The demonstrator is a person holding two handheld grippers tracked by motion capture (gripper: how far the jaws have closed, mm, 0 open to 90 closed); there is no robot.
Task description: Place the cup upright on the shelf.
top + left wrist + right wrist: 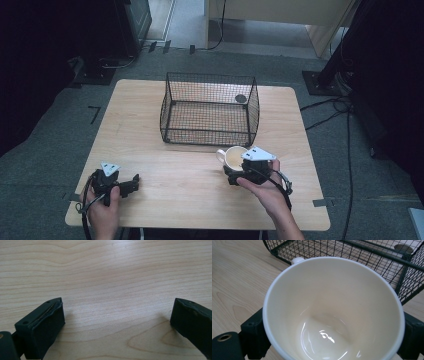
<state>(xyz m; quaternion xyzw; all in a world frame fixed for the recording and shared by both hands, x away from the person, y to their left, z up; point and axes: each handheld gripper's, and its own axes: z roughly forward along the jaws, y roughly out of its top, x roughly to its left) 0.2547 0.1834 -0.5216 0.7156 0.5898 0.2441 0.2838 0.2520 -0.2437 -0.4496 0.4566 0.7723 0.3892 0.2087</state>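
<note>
The right gripper [239,172], jaws clamped on the cream cup [332,312], holds it just at 6 o'clock of the wire basket [209,107]. The left gripper [117,322] rests open-jawed on the table [150,150]. Risk: the glossy cup may slip or strike the basket's near wall when lifted.

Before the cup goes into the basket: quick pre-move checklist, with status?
1. Right tool around cup: ok, a jaw on each side.
2. Jaws actually clamped on cup: cannot tell.
3. Cup empty: ok, its inside looks dry.
4. Basket top open: ok.
5. Path to basket: ok, it stands just beyond the cup.
6. Left tool out of the way: ok, open over bare table.
</note>
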